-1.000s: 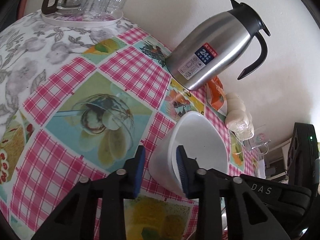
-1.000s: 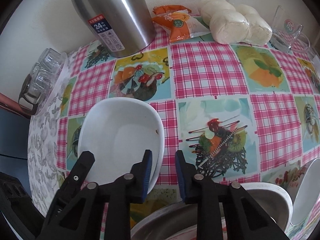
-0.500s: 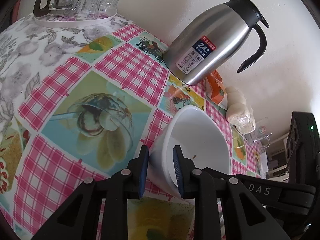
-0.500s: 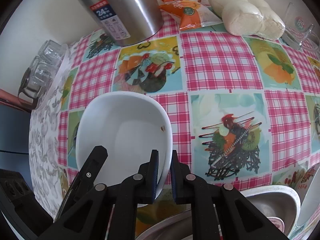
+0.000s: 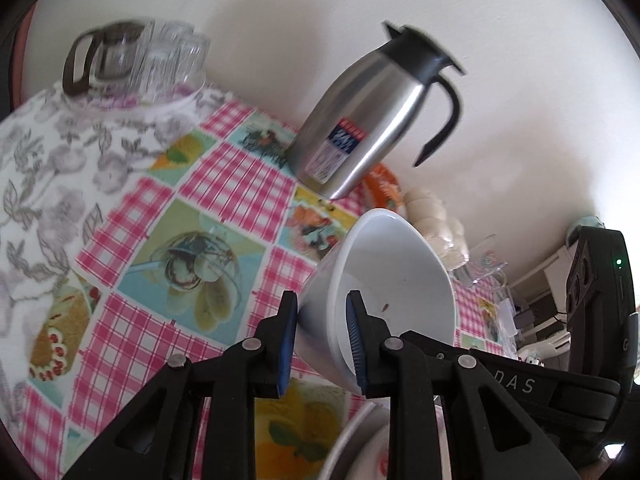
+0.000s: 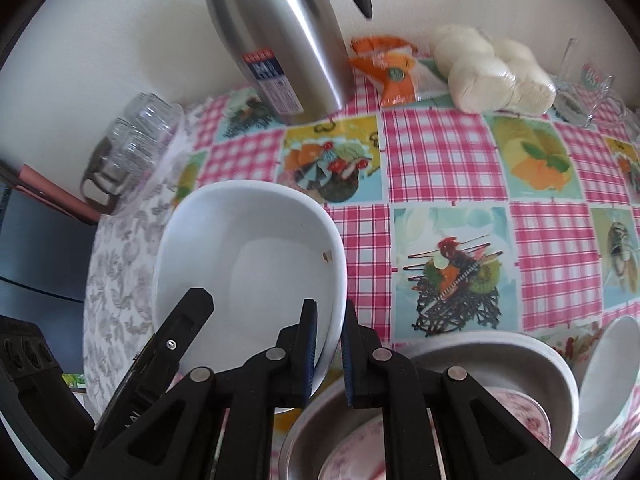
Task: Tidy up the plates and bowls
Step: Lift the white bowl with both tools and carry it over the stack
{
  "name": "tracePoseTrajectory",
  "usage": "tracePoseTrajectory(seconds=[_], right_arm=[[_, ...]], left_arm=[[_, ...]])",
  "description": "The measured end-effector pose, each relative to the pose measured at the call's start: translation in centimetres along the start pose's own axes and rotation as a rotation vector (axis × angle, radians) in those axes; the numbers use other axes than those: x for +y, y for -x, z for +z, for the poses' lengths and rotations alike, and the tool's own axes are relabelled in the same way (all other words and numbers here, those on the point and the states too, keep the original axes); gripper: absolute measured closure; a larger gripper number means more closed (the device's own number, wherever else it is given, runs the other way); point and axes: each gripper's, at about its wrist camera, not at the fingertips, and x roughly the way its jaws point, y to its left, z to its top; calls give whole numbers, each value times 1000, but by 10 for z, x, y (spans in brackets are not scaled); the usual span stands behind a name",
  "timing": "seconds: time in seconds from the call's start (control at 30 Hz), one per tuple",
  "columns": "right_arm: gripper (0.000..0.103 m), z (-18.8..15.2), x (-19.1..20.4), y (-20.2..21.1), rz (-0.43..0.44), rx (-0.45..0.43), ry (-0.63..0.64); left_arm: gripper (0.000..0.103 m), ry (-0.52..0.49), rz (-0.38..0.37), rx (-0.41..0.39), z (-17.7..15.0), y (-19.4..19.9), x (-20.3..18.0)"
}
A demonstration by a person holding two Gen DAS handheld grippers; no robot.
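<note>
A white squarish bowl [image 5: 394, 264] is held off the table by both grippers. My left gripper [image 5: 320, 338] is shut on its near rim, one finger inside and one outside. My right gripper [image 6: 329, 354] is shut on the opposite rim of the same bowl [image 6: 256, 264]. The left gripper's finger [image 6: 176, 344] shows at the bowl's left side in the right wrist view. Below the right gripper sits a metal bowl [image 6: 480, 354] holding a pink-patterned plate [image 6: 520, 420]. Another white bowl [image 6: 608, 372] lies at the right edge.
A steel thermos jug [image 6: 280, 36] stands at the back by the wall. An orange snack packet [image 6: 390, 70], a bag of white buns [image 6: 496, 74] and a glass mug [image 6: 580, 88] lie along the wall. A tray of glasses with a glass pot [image 5: 132, 64] sits at the far left.
Both grippers closed on the white bowl's rim and lifted it off the tablecloth, tilting it; both views have risen and pulled back a little.
</note>
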Motion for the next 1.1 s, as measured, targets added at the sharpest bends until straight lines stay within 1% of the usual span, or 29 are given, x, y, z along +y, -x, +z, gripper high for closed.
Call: tracePoseTrajectory(seconds=[0.13,0.2,0.23,0.27,0.33,0.47,0.67,0.83,0.9,1.1], right_arm=[[91,-12,-4,24,36,-32,-4],[91,-18,-7,36,47,-50,-5],[91,-22,-8,43,46,-59,-1],[91,-26,-11,50,42,-71,1],[90,-34,-16,63,27,-94,8],[90,-44,-29,87,40,-127,4],[89,-62,-41,123,59,-210,23],[89,-82,-55,148,76,-276,21],[88,-91,-60,156,86,-303,17],[86,-112,-71,164,105,-333,18]], left_arm=[[77,-12,-6,-39,-6,22,-15],[77,13,-21,-64,-14,32,-20],[77,17,-24,-61,-17,34,-23],[77,1,-32,-52,-20,35,-29],[77,-10,-54,-58,-23,39,-35],[77,-55,-77,-65,-33,50,-54],[77,-153,-69,-98,-50,72,-83],[77,-216,-63,-104,-70,84,-101],[77,-230,-55,-111,-76,86,-105],[77,-258,-54,-107,-91,91,-113]])
